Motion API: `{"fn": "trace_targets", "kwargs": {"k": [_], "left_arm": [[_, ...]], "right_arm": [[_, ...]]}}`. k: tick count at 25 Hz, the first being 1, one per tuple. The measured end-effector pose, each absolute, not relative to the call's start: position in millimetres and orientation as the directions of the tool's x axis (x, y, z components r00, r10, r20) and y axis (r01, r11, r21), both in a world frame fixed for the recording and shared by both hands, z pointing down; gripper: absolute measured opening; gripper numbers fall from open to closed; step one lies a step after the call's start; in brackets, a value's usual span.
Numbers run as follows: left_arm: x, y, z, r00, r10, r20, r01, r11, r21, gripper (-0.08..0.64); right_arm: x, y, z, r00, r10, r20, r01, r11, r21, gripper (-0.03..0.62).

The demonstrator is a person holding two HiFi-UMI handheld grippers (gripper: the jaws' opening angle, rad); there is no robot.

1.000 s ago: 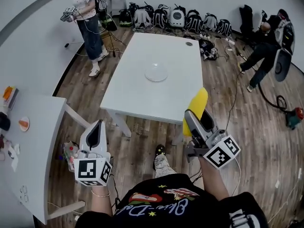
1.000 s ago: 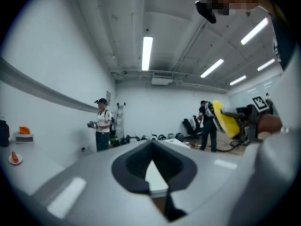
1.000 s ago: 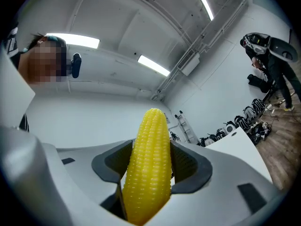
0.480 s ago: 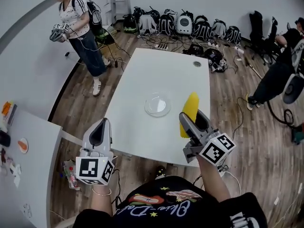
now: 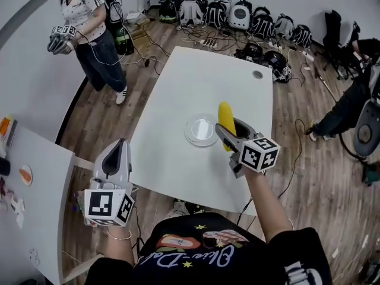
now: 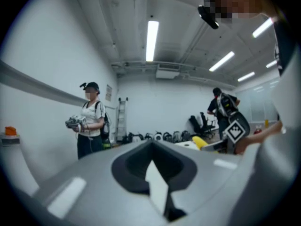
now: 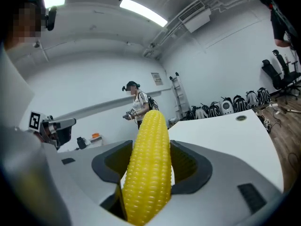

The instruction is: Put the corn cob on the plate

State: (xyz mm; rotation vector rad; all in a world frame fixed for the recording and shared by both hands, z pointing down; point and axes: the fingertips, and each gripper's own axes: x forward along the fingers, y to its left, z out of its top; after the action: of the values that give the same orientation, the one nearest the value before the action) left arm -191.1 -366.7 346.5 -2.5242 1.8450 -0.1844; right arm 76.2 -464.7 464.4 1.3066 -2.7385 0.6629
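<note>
My right gripper (image 5: 227,130) is shut on the yellow corn cob (image 5: 225,120), which pokes out past the jaws above the white table (image 5: 196,76). The clear round plate (image 5: 201,130) lies on the table just left of the cob. In the right gripper view the corn cob (image 7: 149,166) fills the gap between the jaws. My left gripper (image 5: 114,162) hangs off the table's left edge over the wooden floor, jaws together with nothing between them; in its own view the left gripper (image 6: 153,161) points across the room.
A second white table (image 5: 32,177) stands at the left with small items. A person (image 5: 89,25) holding grippers stands far left. Backpacks (image 5: 237,16) line the far wall. Another person (image 5: 350,94) bends at the right.
I have stepped up to the table. My right gripper has carried the corn cob forward from over the floor to over the table beside the plate. The left gripper stayed low.
</note>
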Motion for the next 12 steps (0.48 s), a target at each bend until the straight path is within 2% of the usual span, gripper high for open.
{"fn": "trace_targets", "kwargs": {"k": [7,12], "left_arm": [[-220.7,-377.1,353.0,0.234,-0.965,0.121,-0.968,-0.243,-0.064,0.002],[-249.1,-368.0,365.4,0.158,-0.973,0.166,-0.984,-0.170,-0.062,0.001]], "right_arm": [[41.7,-514.1,528.9,-0.635,-0.637,0.438,-0.768,0.580,-0.271,0.252],[27.7,-535.1,568.0,-0.605,-0.577,0.549,-0.770,0.598,-0.221,0.252]]}}
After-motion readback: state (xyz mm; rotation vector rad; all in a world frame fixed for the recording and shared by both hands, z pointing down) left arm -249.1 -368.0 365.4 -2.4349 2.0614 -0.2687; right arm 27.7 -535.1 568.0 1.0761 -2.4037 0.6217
